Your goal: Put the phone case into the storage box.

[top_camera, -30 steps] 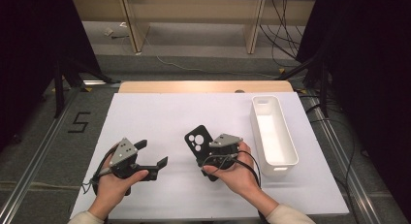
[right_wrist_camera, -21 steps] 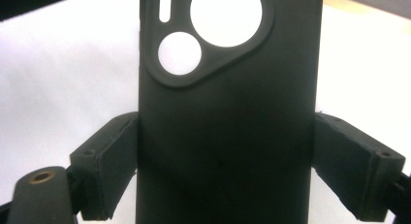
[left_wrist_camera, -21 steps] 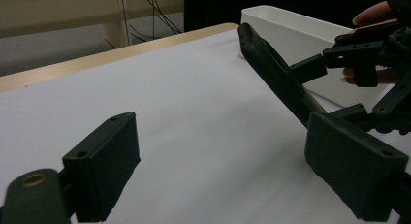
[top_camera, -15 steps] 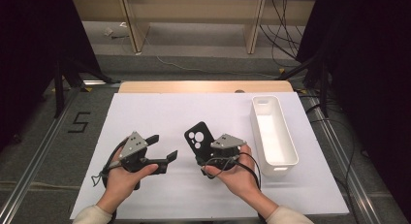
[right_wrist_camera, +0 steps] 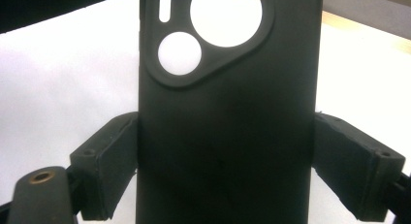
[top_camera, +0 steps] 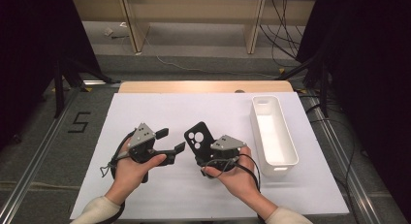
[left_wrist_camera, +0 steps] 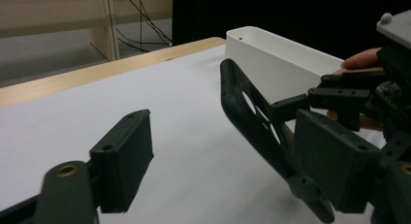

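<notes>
A white numeral "5" (top_camera: 79,122) is marked on the dark grey floor mat beside the left edge of the table; no other writing can be read. There is one matte black, soft-looking phone case (top_camera: 198,140) with rounded corners, one large round camera hole, one smaller round hole and one narrow slot set in a raised triangular island. There is one long, narrow white plastic bin (top_camera: 273,129) with rounded corners near the right edge of the table, and one white paper sheet (top_camera: 160,107) over the table, whose pale wooden far edge (top_camera: 203,86) shows beyond it.

The phone case stands tilted up above the middle of the sheet, its lower part pinched across its width by the right gripper (top_camera: 207,153), both black pads pressed on its long sides. The left gripper (top_camera: 170,141), just left of the case and apart from it, has its fingers spread with nothing between them; its jaws have just been closing.
</notes>
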`<control>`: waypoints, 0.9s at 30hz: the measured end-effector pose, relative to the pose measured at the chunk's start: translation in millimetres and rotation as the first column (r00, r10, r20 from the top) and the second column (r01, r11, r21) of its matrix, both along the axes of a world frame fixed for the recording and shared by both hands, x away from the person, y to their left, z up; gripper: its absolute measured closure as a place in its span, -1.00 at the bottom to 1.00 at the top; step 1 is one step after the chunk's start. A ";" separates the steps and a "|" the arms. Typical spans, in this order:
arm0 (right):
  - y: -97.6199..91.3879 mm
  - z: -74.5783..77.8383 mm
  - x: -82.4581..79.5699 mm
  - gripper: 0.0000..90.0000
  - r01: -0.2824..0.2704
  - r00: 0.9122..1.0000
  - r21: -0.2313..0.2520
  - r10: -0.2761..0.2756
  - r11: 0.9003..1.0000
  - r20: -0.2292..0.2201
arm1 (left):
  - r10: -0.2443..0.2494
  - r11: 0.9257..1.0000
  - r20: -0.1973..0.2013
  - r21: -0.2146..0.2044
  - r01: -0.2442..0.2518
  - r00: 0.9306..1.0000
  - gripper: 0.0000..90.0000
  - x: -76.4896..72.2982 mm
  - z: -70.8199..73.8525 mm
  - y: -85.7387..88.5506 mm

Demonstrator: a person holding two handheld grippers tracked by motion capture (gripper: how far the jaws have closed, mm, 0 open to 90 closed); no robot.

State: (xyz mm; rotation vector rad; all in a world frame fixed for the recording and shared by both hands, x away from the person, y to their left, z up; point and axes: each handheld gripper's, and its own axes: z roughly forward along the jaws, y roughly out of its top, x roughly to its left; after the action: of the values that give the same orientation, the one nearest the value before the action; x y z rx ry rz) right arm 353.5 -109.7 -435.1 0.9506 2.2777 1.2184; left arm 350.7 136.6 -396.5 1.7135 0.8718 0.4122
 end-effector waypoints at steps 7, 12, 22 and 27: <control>3.5 -1.9 -2.5 -0.66 -0.008 1.000 -0.007 0.008 1.000 0.014 | 0.004 1.000 -0.057 -0.013 -0.004 0.998 -0.17 16.2 8.4 -16.8; 4.2 -3.1 -3.1 -0.66 -0.008 1.000 -0.006 0.008 1.000 0.018 | 0.003 1.000 -0.119 0.000 -0.003 0.993 -0.02 26.8 9.5 -30.1; 5.2 -1.9 -4.1 -0.66 -0.014 0.999 -0.014 0.015 1.000 0.051 | -0.024 0.999 -0.211 -0.043 0.015 0.977 0.23 34.9 3.5 -38.5; 6.0 -1.4 -4.7 -0.67 -0.014 0.998 -0.020 0.015 1.000 0.061 | -0.035 0.997 -0.239 -0.080 0.017 0.970 0.48 35.8 1.9 -36.4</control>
State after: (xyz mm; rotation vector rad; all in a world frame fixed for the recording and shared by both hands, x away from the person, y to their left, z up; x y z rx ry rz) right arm 348.9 -103.7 -436.4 0.8788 2.2483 1.2129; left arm 386.4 100.2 -394.6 1.7244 1.0249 0.1515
